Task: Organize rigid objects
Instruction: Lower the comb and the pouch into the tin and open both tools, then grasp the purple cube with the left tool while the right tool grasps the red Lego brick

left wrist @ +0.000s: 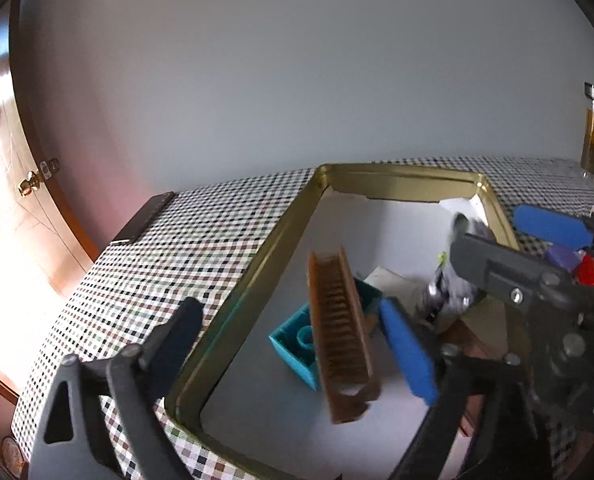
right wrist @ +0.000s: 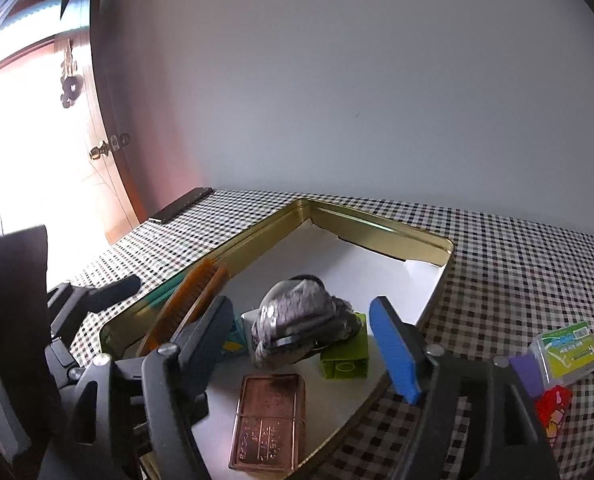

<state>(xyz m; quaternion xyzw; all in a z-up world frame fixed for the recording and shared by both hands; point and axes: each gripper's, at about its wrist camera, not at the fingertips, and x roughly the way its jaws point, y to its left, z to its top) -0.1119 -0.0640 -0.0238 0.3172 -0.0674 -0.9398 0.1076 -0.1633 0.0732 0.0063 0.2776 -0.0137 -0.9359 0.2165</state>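
A gold tin tray with a white liner sits on the checkered table; it also shows in the right wrist view. A brown comb is in mid-air or leaning on a teal brick inside the tray, between my left gripper's open fingers. In the right wrist view the comb stands at the tray's left. My right gripper is open over the tray around a grey crumpled object, not gripping it. A green brick and a copper lighter lie in the tray.
On the cloth right of the tray lie a clear plastic case, a purple block and a red packet. A dark flat bar lies at the table's far left edge. A bottle stands far right. A door is left.
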